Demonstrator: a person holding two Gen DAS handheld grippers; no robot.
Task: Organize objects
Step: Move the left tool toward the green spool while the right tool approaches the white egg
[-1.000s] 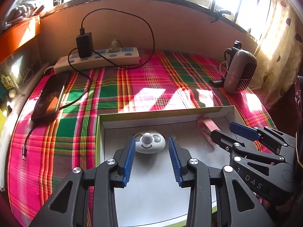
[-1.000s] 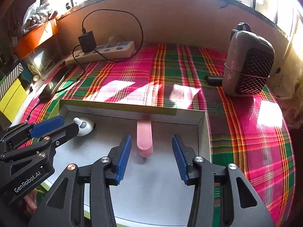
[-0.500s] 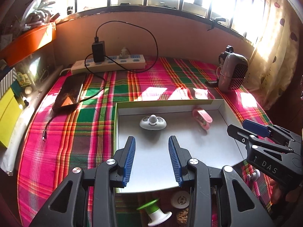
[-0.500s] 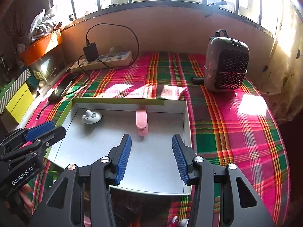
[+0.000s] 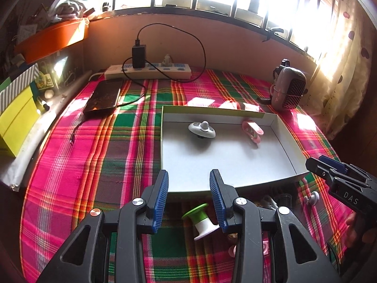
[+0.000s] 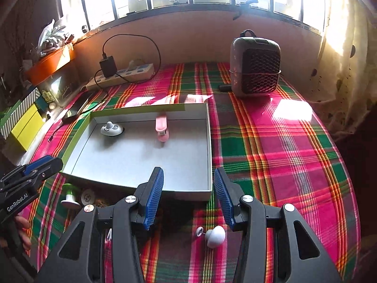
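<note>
On the plaid cloth [image 5: 77, 165] a phone [image 5: 103, 97] lies far left. The left claw [image 5: 189, 197] hangs released over a green spool [image 5: 200, 219] lying just outside the tray's [image 5: 289, 151] near rim. Inside the tray, a white smiley knob [image 5: 202, 129] sits by the far wall, a pink clip [image 5: 252, 131] to its right. The right claw [image 6: 188, 198] is released too, above a white knob [image 6: 215, 236] on the cloth. A heater [image 6: 255, 67] stands far right.

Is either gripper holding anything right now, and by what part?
Nothing is held. The left gripper and right gripper are both open and empty, above the cloth near the tray.
</note>
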